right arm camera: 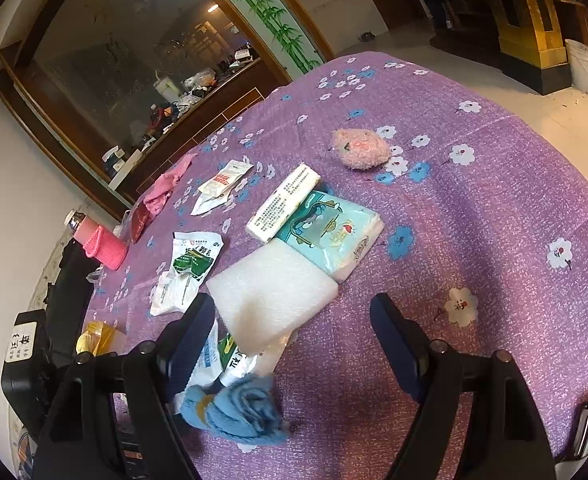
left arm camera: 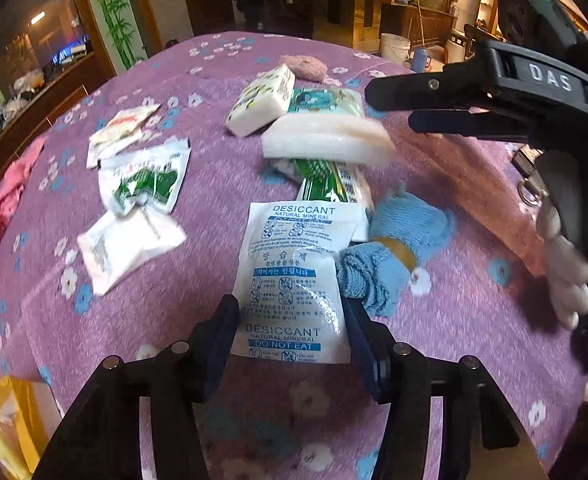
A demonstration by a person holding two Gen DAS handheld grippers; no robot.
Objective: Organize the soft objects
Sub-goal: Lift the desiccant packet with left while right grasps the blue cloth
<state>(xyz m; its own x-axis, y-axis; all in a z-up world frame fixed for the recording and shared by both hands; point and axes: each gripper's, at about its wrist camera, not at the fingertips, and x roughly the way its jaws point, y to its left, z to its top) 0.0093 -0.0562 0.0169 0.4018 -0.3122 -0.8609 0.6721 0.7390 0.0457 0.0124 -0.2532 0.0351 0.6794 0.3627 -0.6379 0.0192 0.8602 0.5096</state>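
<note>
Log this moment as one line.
left gripper: around white desiccant packet | right gripper: open, empty | purple floral tablecloth: items scattered

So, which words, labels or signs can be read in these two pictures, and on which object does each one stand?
"DESICCANT NATURAL MINERAL": desiccant packet, top and bottom.
"DO NOT EAT": same packet, blue band near its lower edge.
"DAS": right hand-held gripper, on its black body.
Korean lines mid-packet: too blurred to quote.
Green-and-white sachet, tissue packs, red-print sachet, label on the black device: print there, too small or blurred.
</note>
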